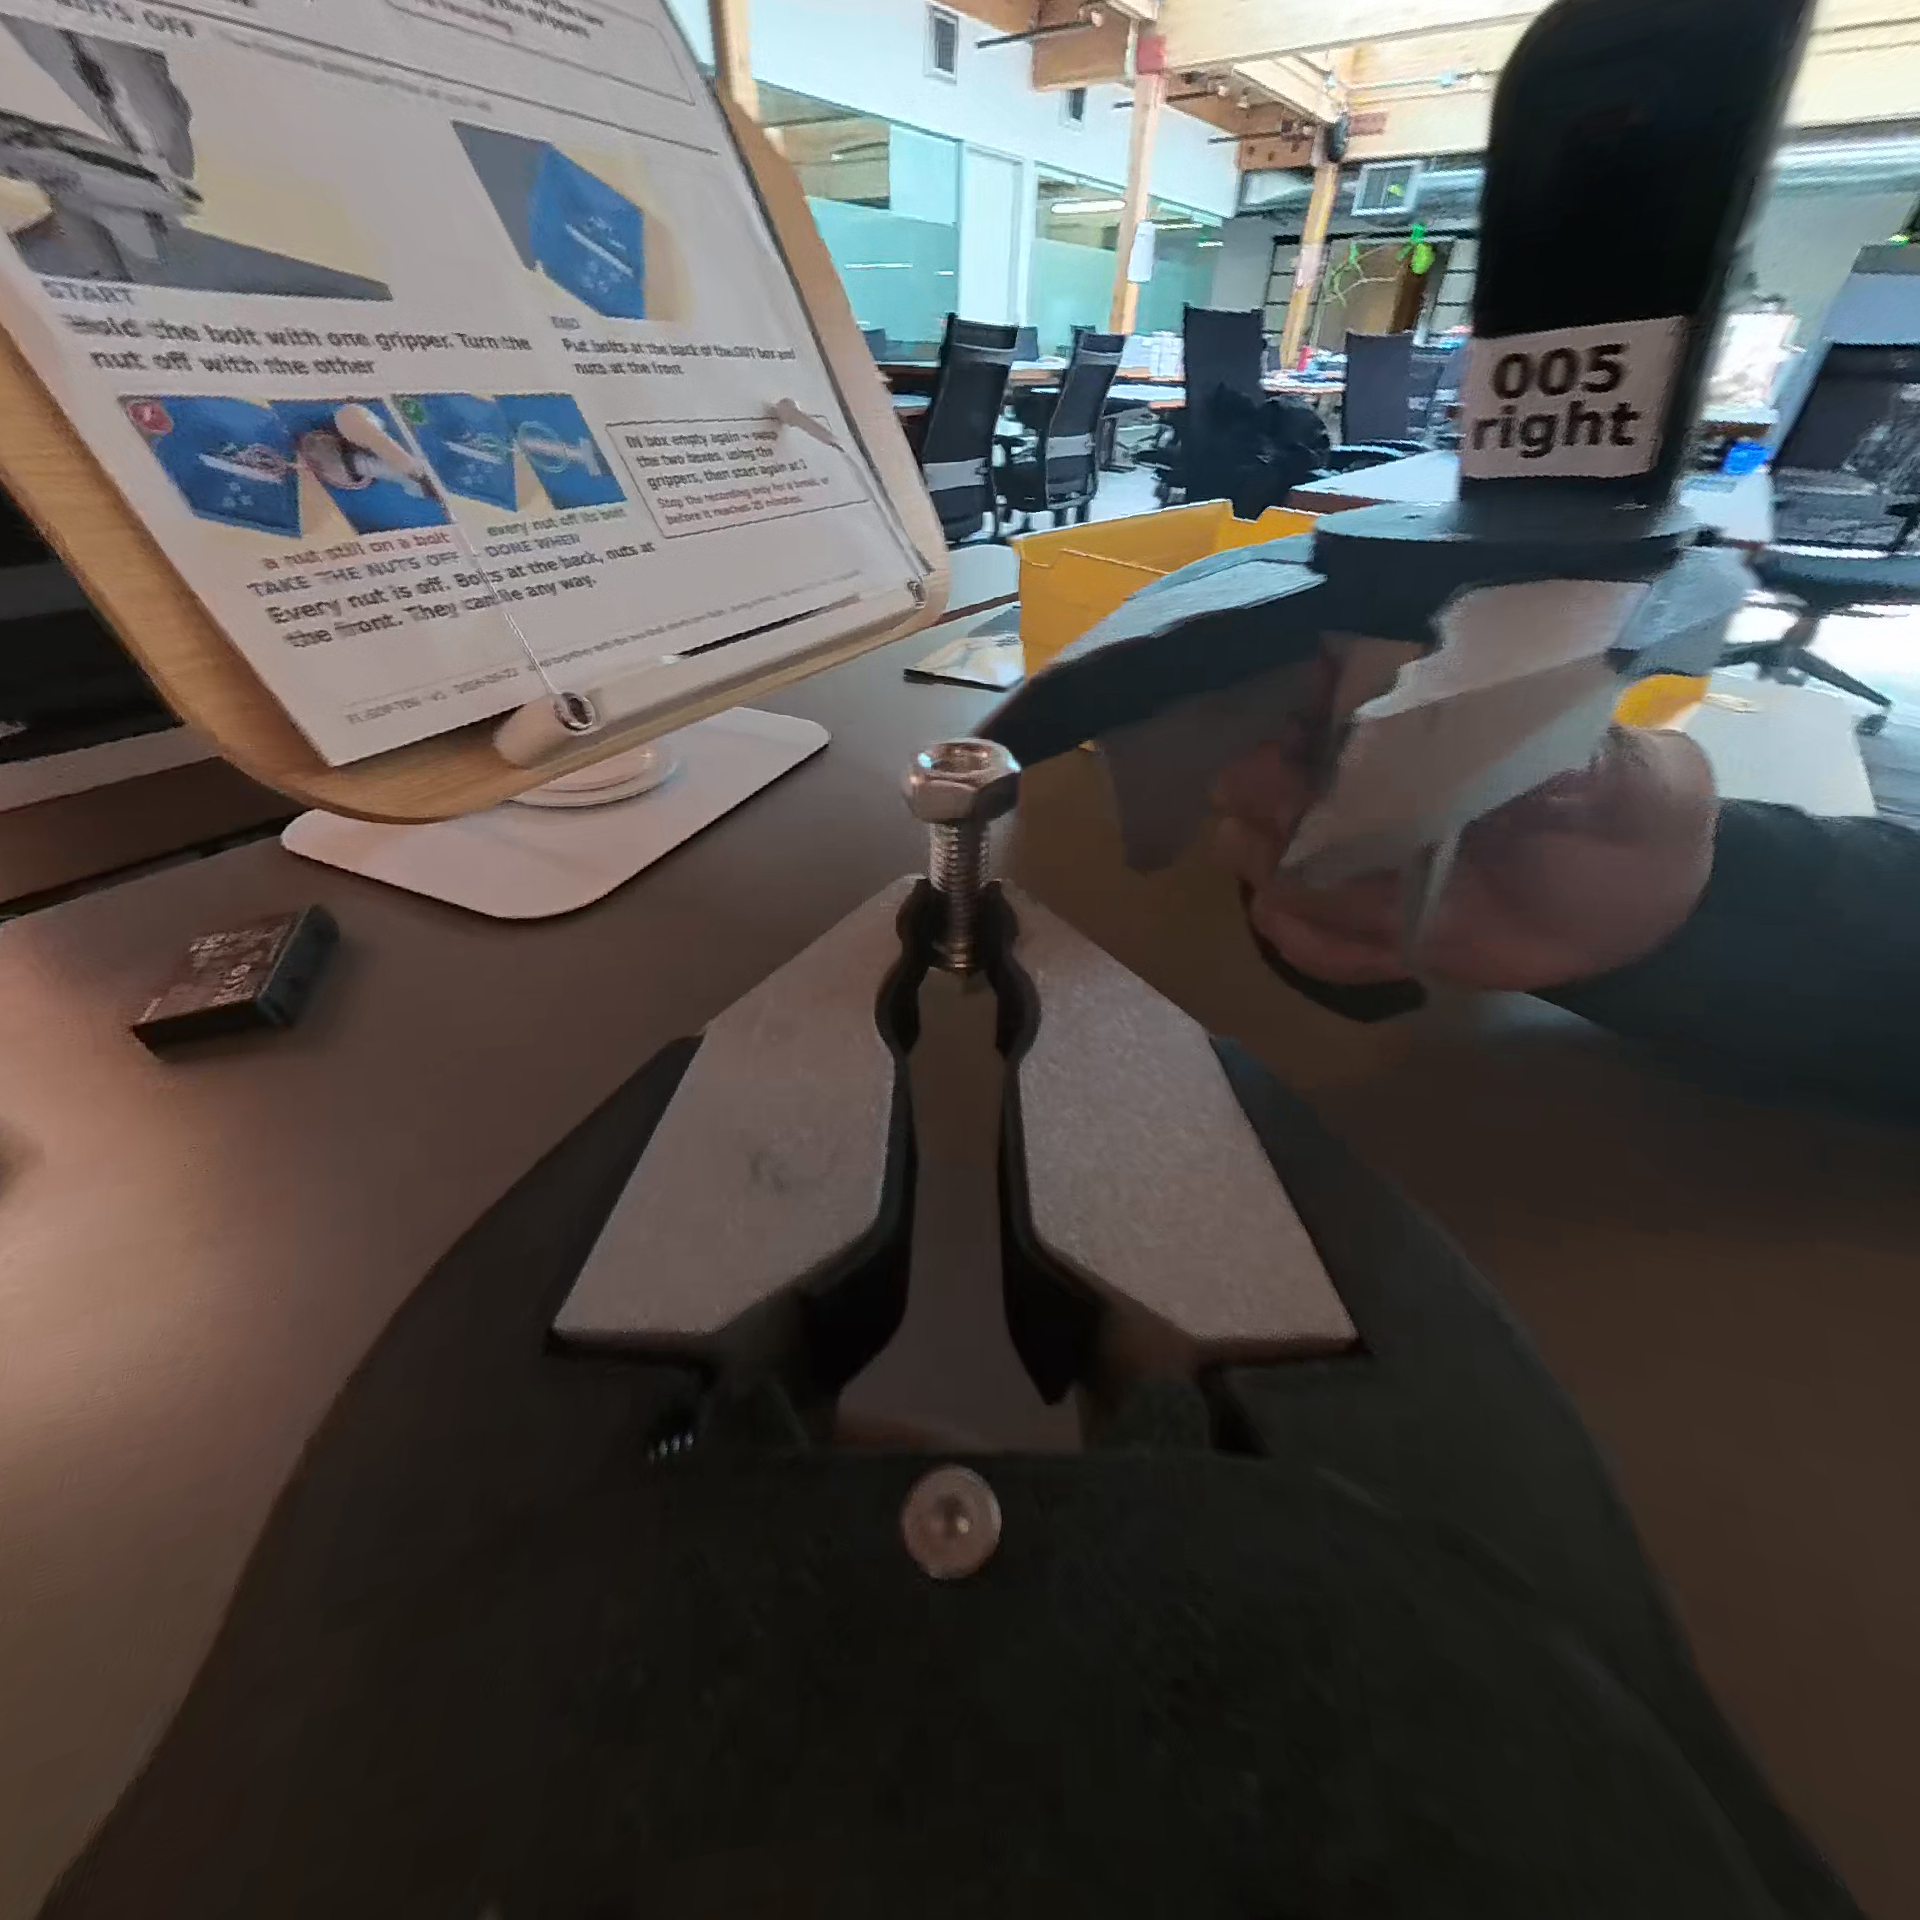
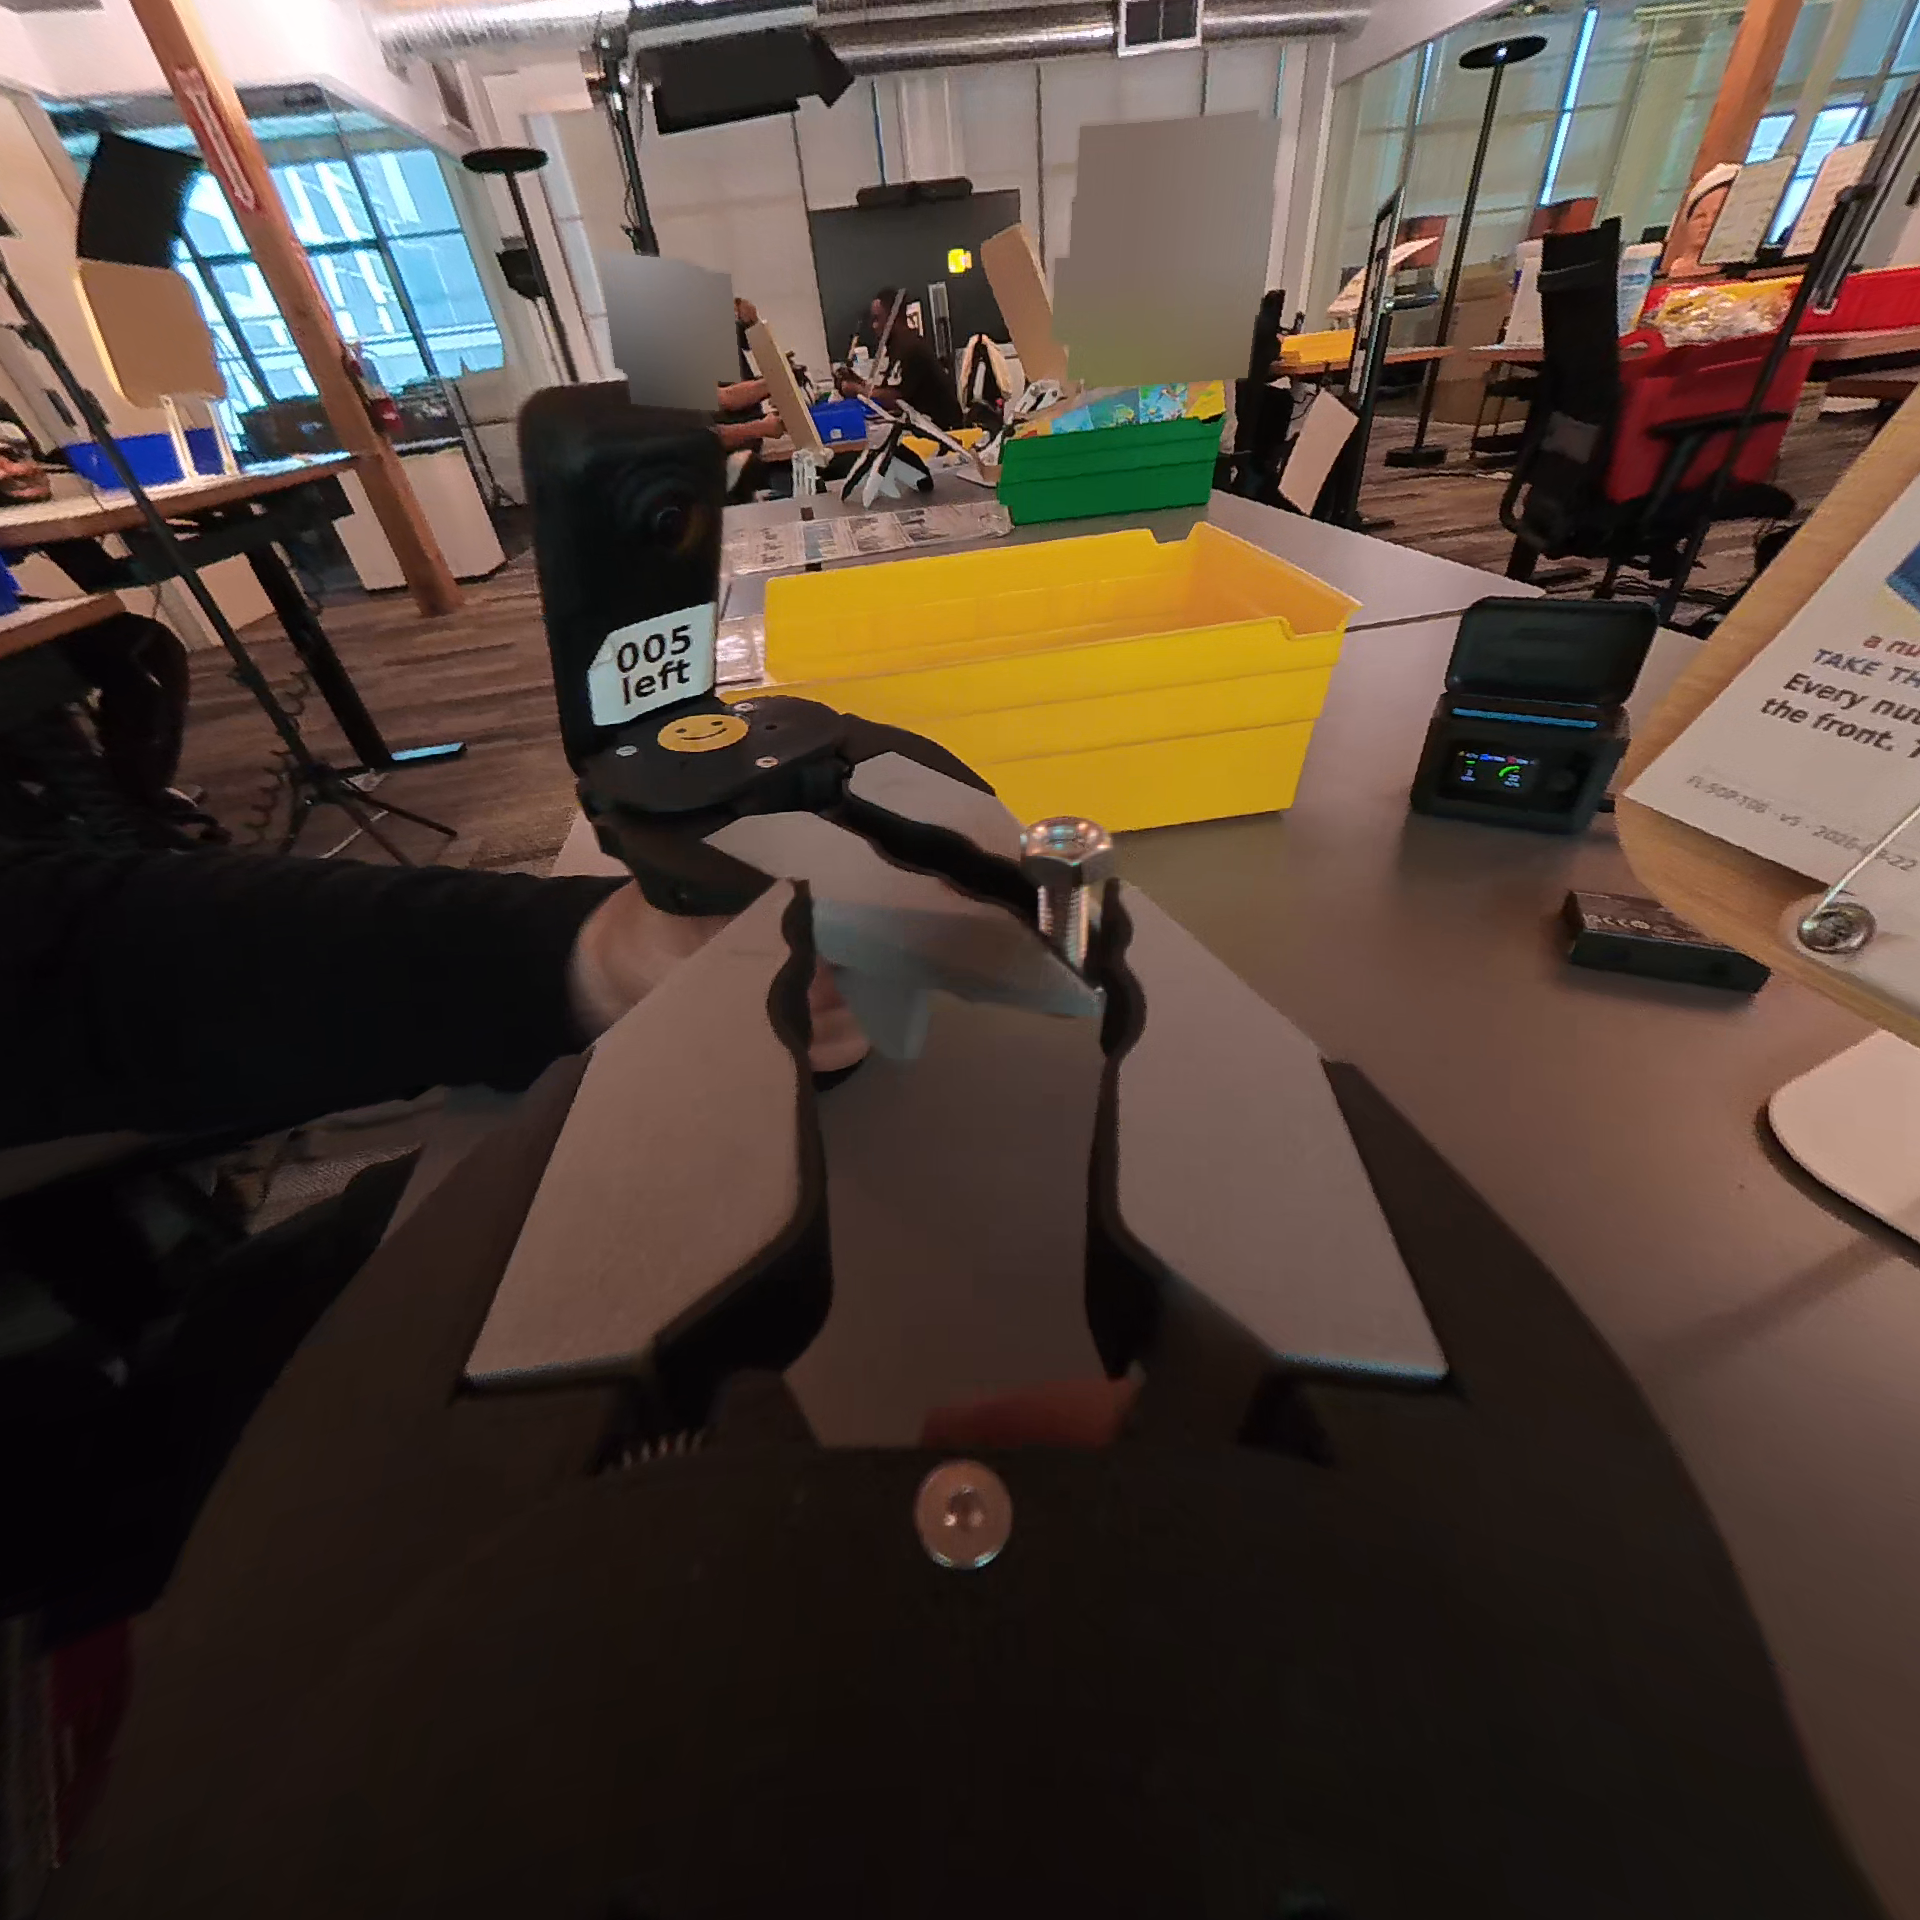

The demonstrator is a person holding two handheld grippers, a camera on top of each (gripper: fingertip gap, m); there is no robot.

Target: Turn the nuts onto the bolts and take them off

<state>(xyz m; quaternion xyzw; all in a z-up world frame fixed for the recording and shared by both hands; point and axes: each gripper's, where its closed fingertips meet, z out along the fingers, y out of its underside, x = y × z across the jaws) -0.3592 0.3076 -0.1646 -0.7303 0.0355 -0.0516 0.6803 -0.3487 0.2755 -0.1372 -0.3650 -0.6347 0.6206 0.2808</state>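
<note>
My left gripper (image 1: 954,920) is shut on the threaded shaft of a steel bolt (image 1: 951,883) and holds it upright above the dark table (image 1: 312,1143). A hex nut or head (image 1: 956,779) sits at the bolt's top; I cannot tell which. My right gripper (image 2: 956,925) is open. The bolt (image 2: 1070,904) stands just inside its right finger (image 2: 1122,966), with a wide gap to the left finger. In the left wrist view the right gripper (image 1: 1070,790) comes in from the right, one fingertip (image 1: 1008,743) against the hex top. The left gripper (image 2: 1060,945) shows from the left in the right wrist view.
A yellow bin (image 2: 1039,665) stands behind the bolt. A wooden stand with an instruction sheet (image 1: 416,416) on a white base (image 1: 561,821) is at one side. A small black block (image 1: 239,977) lies on the table, and a black charger case (image 2: 1527,717) stands beside the bin. Only a small space, under 4 cm, lies between the two pairs of fingers. The black charger case (image 2: 1527,717) lies around 30 cm away from my left fingertips.
</note>
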